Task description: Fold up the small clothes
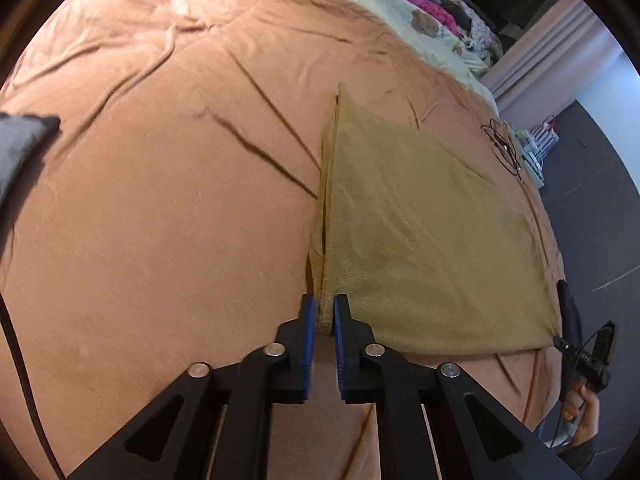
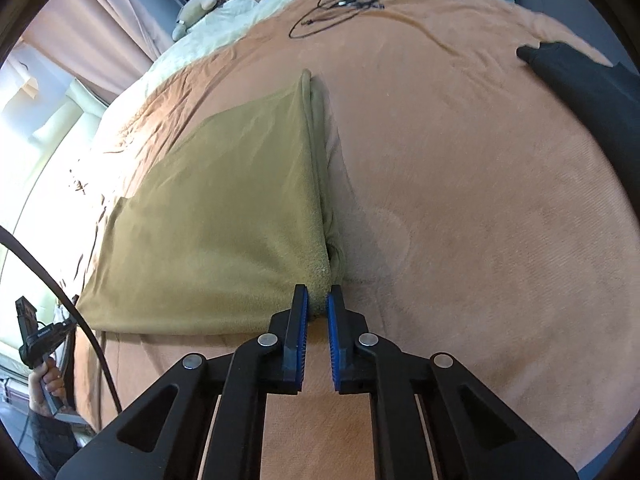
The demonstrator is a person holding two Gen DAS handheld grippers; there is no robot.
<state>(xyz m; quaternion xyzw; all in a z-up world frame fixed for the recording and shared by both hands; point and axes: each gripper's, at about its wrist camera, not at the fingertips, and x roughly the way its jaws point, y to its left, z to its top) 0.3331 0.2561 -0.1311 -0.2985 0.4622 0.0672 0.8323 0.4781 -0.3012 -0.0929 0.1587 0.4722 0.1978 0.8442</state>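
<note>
Left wrist view, from left to right. A dark grey piece of fabric (image 1: 20,140) is lying at the left edge of the wide terracotta-orange plush bedspread (image 1: 160,220), well apart from everything else. Near the middle, the left gripper (image 1: 325,314), with black fingers and blue pads, is pinching the near left corner of the folded olive-tan fleece garment (image 1: 420,232); the fingers are clamped on the layered fold edge, with cloth showing between the pads. The garment is lying flat on the bedspread, spreading to the right. Beyond it, a tangle of thin black cable (image 1: 502,144) is resting near the bed's far right edge. At the lower right, a hand (image 1: 580,404) is gripping the other tool's handle.

Right wrist view, from left to right. A hand (image 2: 48,380) is holding a black handle at the lower left. The same garment (image 2: 224,216) is lying left of centre. The right gripper (image 2: 318,304) is clamped on its near right corner, where the stacked layers are bunching between the blue pads. At the far right, a black cloth (image 2: 584,92) is lying on the bedspread (image 2: 480,220), well apart from the garment.
</note>
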